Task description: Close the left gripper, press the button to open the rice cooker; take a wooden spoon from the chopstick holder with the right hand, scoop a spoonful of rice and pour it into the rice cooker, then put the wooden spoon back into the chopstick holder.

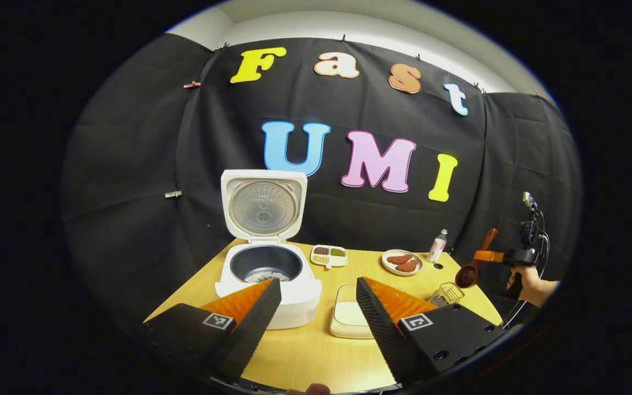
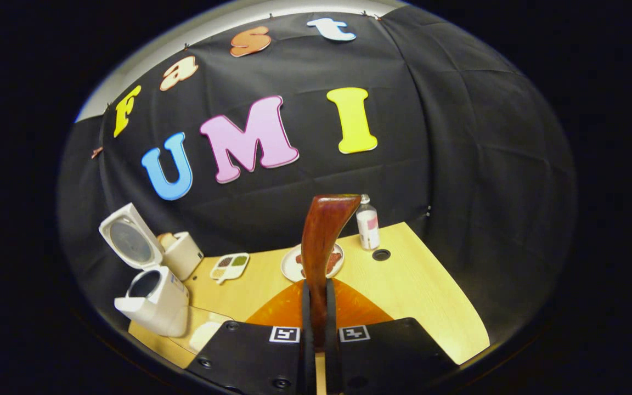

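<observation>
One rice cooker (image 1: 267, 274) lid up, one wooden spoon (image 2: 320, 241) clamped in right gripper (image 2: 316, 307), left gripper (image 1: 316, 288) wide.

White rice cooker (image 1: 267, 274) open (lid upright); wooden spoon (image 1: 472, 266) above wire chopstick holder (image 1: 446, 294).

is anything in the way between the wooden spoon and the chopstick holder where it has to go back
Nothing visible. In the left gripper view the wooden spoon, held by the right gripper, hangs just above the wire chopstick holder, with open air between them.
</observation>
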Available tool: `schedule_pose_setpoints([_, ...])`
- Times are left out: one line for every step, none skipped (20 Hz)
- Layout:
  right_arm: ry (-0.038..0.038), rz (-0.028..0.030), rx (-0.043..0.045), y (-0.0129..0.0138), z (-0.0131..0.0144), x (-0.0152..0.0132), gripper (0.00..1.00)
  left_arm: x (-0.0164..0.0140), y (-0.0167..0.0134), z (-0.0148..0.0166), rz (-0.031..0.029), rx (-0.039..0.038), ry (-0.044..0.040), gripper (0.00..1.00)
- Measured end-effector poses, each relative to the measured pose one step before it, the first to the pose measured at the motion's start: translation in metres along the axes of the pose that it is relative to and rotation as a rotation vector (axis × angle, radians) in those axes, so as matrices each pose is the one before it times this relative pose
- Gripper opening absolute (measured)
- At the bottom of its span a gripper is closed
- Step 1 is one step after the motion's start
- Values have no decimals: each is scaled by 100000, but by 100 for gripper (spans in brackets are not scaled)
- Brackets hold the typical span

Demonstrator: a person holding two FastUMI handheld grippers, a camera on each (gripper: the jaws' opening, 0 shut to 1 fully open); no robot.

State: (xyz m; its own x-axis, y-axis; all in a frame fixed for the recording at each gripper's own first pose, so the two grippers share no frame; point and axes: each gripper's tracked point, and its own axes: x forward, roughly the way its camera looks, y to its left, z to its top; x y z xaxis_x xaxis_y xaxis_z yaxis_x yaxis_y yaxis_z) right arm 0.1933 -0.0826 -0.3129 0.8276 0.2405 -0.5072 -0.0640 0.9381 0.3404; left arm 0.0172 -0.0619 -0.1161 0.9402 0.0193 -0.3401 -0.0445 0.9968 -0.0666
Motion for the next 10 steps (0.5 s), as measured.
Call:
schedule_pose_setpoints([1195,831,-587,-283,-878,799,11,75,-508,248,1293,534,244,95])
schedule_pose_setpoints([1310,677,42,-247,-796,636,11,-16,-304,96,2014,618,532,95])
schedule_pose_setpoints([1174,817,339,-182,-792,660,11,42,-152,61,1986,793,279,95])
schedule_pose_setpoints([1015,430,224,-234,-755,747,11,-55,-154,211,1912,656,154,95])
schedule_pose_setpoints([1219,-43,-35,-360,-673,605,12,-75,43,119,1872,384,101,95])
schedule_pose_setpoints([1226,-345,166,-377,-783,508,11,-81,70,107,1647,117,62,95])
schedule_pose_setpoints([1376,-115,490,-293,-755,495,11,-81,137,152,1449,-219,154,95])
schedule_pose_setpoints([1182,435,1077,-179,-743,435,11,-90,156,161,1176,-446,182,95])
schedule_pose_setpoints([996,390,1729,-97,-609,274,13,-195,113,170,1110,-366,54,95])
schedule_pose_setpoints([835,-111,2158,-222,-444,94,13,-190,274,273,1191,36,-194,95])
